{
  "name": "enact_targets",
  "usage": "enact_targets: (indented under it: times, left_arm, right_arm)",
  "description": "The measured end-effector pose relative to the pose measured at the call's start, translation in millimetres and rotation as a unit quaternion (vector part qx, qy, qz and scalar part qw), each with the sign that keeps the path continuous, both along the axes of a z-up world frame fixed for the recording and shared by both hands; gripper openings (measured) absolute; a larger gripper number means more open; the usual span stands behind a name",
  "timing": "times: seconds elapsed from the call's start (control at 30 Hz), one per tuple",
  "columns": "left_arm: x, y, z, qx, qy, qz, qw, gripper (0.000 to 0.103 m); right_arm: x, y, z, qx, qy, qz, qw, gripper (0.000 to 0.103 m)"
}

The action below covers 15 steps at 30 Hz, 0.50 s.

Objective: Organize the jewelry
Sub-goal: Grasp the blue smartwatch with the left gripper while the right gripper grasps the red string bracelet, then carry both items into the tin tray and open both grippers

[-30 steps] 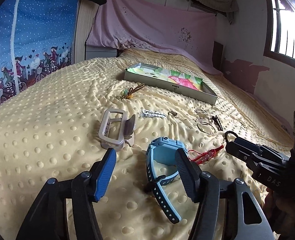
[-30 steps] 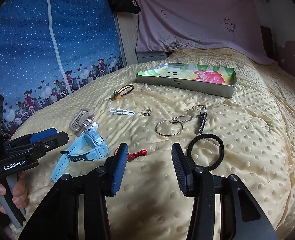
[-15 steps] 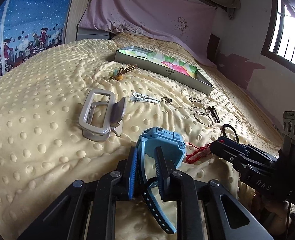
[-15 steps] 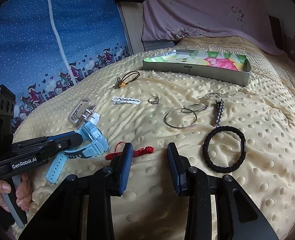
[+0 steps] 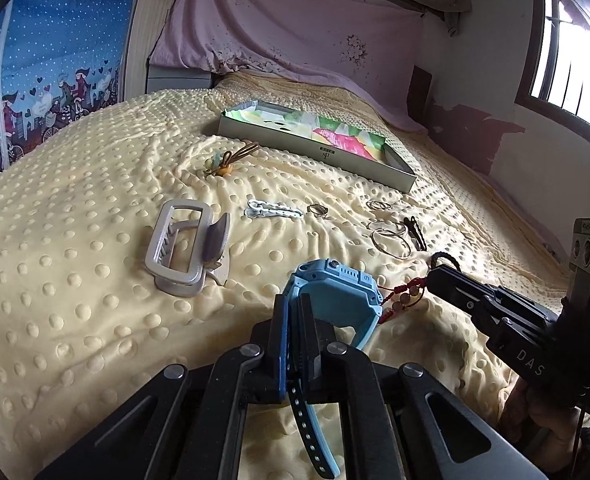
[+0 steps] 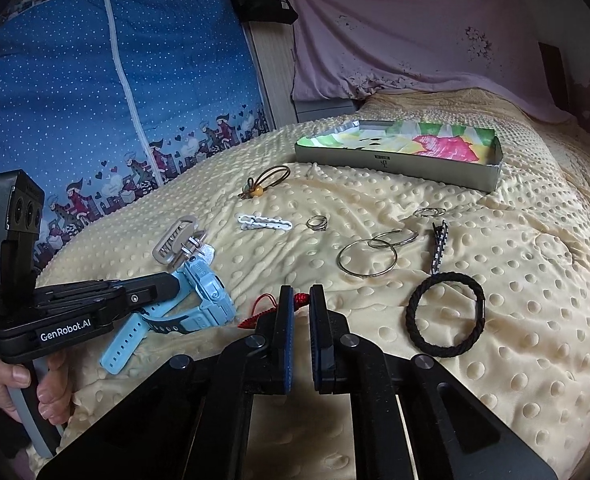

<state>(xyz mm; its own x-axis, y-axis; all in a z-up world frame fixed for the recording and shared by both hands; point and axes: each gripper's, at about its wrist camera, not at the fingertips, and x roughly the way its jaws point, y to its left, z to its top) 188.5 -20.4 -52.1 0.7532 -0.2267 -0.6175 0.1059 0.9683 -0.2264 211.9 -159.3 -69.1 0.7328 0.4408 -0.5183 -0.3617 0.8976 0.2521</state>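
A light blue watch lies on the yellow dotted blanket, and my left gripper is shut on its strap just below the case. In the right wrist view the same watch hangs at the tip of the left gripper. To its right lies a red beaded cord bracelet. My right gripper is shut on that bracelet, whose red cord shows between and left of the fingers. An open grey box with a colourful lining stands farther back on the bed.
A beige hair claw, a white clip, a ring, metal bangles, a black clip, a black hair tie and a brown beaded tie lie on the blanket. A blue curtain hangs left.
Both grippers went from open to shut. The left closed on the watch strap and tipped the watch up. The right closed on the red bracelet.
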Motion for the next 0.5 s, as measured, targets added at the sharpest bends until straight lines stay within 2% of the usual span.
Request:
enact_targets:
  times: [0.23,0.5]
  left_arm:
    - [14.8,-14.8,21.0,-0.008,-0.025,-0.004,0.9997,0.004]
    - [80.4,-34.4,30.5,-0.028,-0.039,0.008,0.9988,0.004]
  right_arm:
    - [-0.4,-12.8,20.3,0.018,-0.032,-0.028,0.999,0.007]
    - [35.4,-39.9,36.4,0.03,-0.062,-0.08,0.994,0.006]
